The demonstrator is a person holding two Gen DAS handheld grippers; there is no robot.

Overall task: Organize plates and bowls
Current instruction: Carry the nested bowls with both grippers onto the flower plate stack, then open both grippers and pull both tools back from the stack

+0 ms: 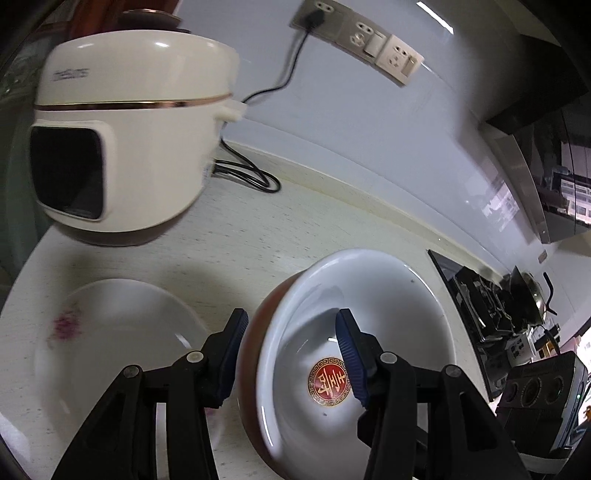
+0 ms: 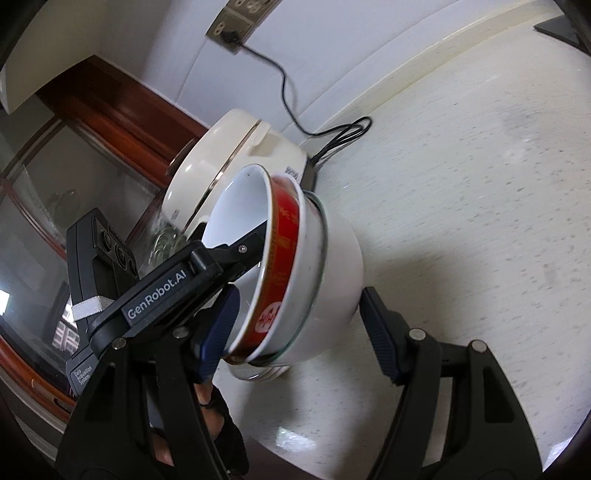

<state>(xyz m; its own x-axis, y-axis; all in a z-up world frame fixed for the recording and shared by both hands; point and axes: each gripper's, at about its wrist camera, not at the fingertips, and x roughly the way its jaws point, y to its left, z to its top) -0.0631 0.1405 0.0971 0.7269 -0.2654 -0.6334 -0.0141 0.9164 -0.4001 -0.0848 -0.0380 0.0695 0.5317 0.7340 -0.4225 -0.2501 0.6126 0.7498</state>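
A red-sided bowl (image 1: 354,332), white inside with a red and gold emblem, fills the lower right of the left wrist view. My left gripper (image 1: 291,358) is open and straddles its near rim, one finger inside and one outside. In the right wrist view the red bowl (image 2: 284,258) sits nested in a white bowl (image 2: 332,266), both tilted. My right gripper (image 2: 299,325) is open around this stack. A white plate (image 1: 118,343) with a pink flower print lies on the counter to the left.
A cream rice cooker (image 1: 129,136) stands at the back left, its black cord (image 1: 251,173) running to a wall socket (image 1: 314,16). A gas stove (image 1: 491,310) with a pot is on the right. The pale counter (image 2: 480,221) runs along a white wall.
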